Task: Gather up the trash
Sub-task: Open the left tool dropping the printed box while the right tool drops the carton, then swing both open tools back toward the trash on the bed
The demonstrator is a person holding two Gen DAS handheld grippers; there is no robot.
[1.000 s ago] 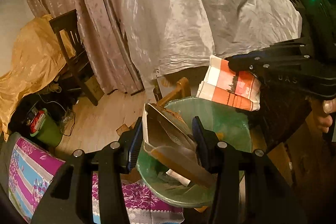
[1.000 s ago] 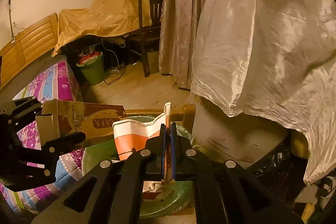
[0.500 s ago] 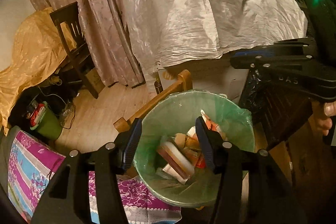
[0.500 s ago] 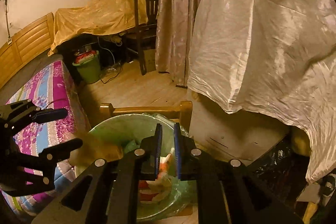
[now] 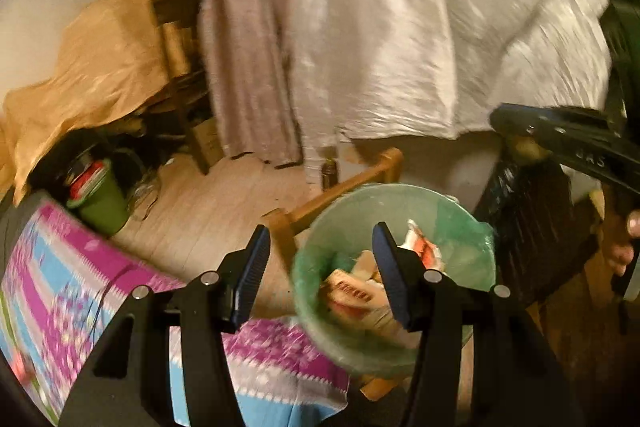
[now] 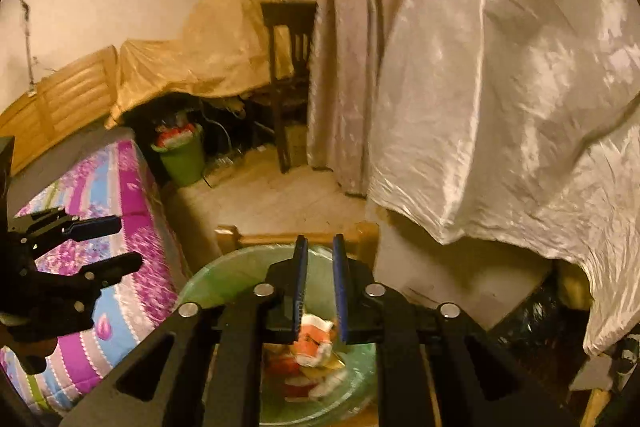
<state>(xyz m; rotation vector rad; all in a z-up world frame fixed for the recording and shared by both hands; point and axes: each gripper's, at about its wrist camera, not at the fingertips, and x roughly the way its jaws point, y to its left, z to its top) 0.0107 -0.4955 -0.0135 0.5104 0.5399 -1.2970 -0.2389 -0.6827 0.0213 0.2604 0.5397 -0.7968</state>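
Note:
A round bin with a green liner (image 5: 460, 227) stands below both grippers; it also shows in the right wrist view (image 6: 224, 279). Inside lie an orange-and-white carton (image 6: 314, 341), also in the left wrist view (image 5: 420, 247), and a brown cardboard box (image 5: 352, 291) among other trash. My left gripper (image 5: 322, 263) is open and empty above the bin's left rim; it also shows at the left of the right wrist view (image 6: 110, 243). My right gripper (image 6: 320, 275) is open and empty above the bin; its body shows in the left wrist view (image 5: 560, 135).
A bed with a pink and blue floral cover (image 5: 60, 287) lies left of the bin. A wooden frame (image 5: 340, 187) stands behind the bin. A white draped sheet (image 6: 500, 87), curtains (image 6: 332, 27), a dark chair (image 6: 288, 67) and a small green bin (image 6: 182, 157) stand beyond.
Both grippers opened. The cardboard box fell from my left gripper and the orange-and-white carton from my right gripper into the bin. My left gripper has shifted left.

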